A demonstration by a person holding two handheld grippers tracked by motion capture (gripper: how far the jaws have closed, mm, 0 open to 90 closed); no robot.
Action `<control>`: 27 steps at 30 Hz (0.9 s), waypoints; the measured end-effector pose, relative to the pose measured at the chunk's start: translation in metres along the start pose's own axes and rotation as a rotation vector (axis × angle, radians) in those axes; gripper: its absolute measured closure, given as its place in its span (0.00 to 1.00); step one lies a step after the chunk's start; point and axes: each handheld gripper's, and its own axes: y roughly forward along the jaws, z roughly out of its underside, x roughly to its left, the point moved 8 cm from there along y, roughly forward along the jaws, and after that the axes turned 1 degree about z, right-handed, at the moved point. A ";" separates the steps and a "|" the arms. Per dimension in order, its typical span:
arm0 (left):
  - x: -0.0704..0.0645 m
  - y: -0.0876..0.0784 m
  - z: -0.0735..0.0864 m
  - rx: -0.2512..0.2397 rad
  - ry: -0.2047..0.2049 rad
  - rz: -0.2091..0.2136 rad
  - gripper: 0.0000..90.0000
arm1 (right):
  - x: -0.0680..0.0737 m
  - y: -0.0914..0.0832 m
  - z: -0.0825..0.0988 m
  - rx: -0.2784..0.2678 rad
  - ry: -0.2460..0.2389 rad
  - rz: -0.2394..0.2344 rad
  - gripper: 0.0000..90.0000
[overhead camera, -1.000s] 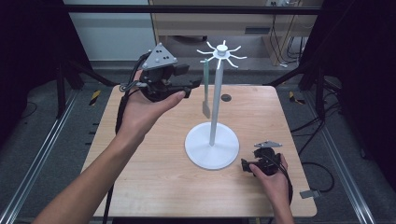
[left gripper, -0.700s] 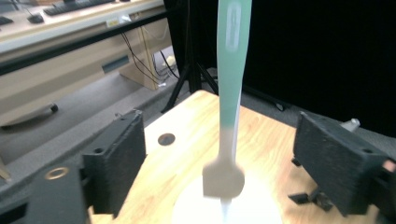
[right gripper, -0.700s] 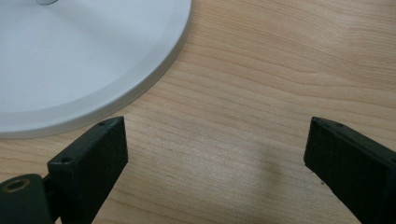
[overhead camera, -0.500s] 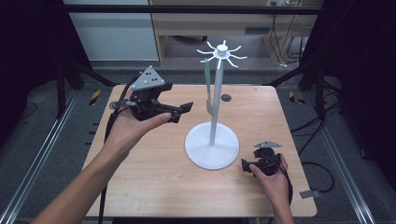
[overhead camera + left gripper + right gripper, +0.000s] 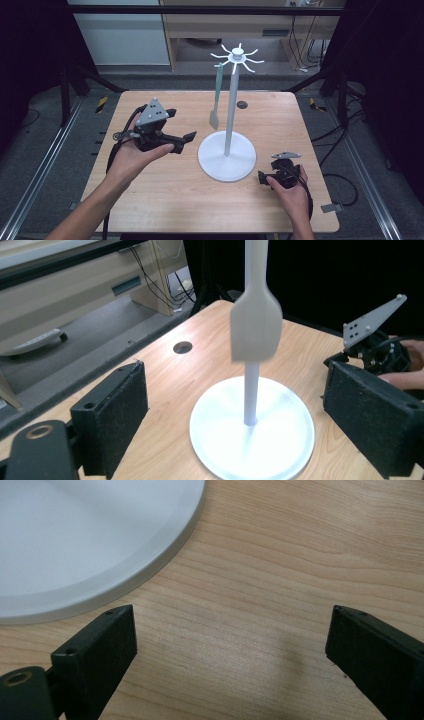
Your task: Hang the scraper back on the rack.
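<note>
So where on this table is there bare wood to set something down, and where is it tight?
Bare wood lies along the table's near edge between the two forearms, and across the far right corner behind the white stand. It is crowded mid-table: the left claw, open, sits close to the stand's base, the hanging spatula beside the pole, and the right claw just right of the base.

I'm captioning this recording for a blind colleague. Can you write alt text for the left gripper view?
A pale spatula hangs blade down in front of the post of a white stand on a wooden table. The left hand-held gripper frames the stand's round base with its two black jaws wide apart and nothing between them. At the right edge, a hand holds the right hand-held gripper.
</note>
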 end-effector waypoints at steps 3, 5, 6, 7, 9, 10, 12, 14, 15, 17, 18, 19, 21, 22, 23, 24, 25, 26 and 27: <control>0.001 0.000 0.010 0.009 -0.007 -0.004 0.11 | 0.000 0.000 0.000 0.001 0.001 0.002 0.07; 0.002 0.000 0.017 0.008 -0.024 -0.008 0.11 | 0.000 0.000 0.000 0.001 0.005 0.002 0.07; 0.002 0.000 0.021 0.002 -0.035 -0.016 0.11 | 0.000 0.000 0.000 0.000 0.006 0.002 0.07; 0.003 -0.001 0.025 0.004 -0.036 -0.024 0.12 | -0.001 0.000 0.000 0.000 0.006 0.001 0.07; 0.003 0.000 0.034 0.012 -0.039 -0.040 0.12 | -0.001 0.000 0.000 -0.001 0.005 0.001 0.07; 0.003 0.001 0.037 0.015 -0.038 -0.043 0.12 | -0.001 0.000 0.000 -0.002 0.007 0.001 0.07; 0.003 0.002 0.045 0.022 -0.041 -0.048 0.12 | -0.001 0.000 0.001 0.001 0.004 0.000 0.07; 0.004 0.004 0.054 0.038 -0.031 -0.055 0.12 | -0.001 0.000 0.000 -0.001 0.005 0.002 0.07; 0.005 0.005 0.059 0.049 -0.028 -0.059 0.12 | -0.001 0.000 0.001 -0.001 0.006 0.001 0.07; 0.005 0.008 0.069 0.065 -0.026 -0.057 0.12 | -0.002 0.000 0.001 -0.001 0.007 0.002 0.07; 0.006 0.008 0.073 0.067 -0.029 -0.054 0.12 | -0.002 0.000 0.001 -0.001 0.006 0.004 0.07; 0.006 0.009 0.077 0.071 -0.031 -0.051 0.12 | -0.002 0.000 0.001 -0.001 0.006 0.004 0.07; 0.006 0.010 0.086 0.070 -0.042 -0.050 0.12 | -0.002 0.000 0.001 -0.001 0.006 0.005 0.07; 0.007 0.011 0.090 0.074 -0.042 -0.052 0.12 | -0.002 0.000 0.001 0.000 0.004 0.005 0.07; 0.008 0.012 0.095 0.080 -0.043 -0.054 0.12 | -0.002 0.000 0.001 0.001 0.004 0.005 0.07; 0.008 0.012 0.100 0.082 -0.049 -0.054 0.12 | -0.002 0.000 0.001 0.003 0.003 0.005 0.07; 0.009 0.013 0.105 0.084 -0.057 -0.054 0.12 | -0.002 0.001 0.001 0.003 0.003 0.005 0.07; 0.011 0.013 0.109 0.087 -0.063 -0.056 0.12 | -0.002 0.001 0.001 0.003 0.004 0.005 0.07; 0.012 0.014 0.114 0.087 -0.068 -0.059 0.12 | -0.002 0.001 0.001 0.004 0.004 0.005 0.07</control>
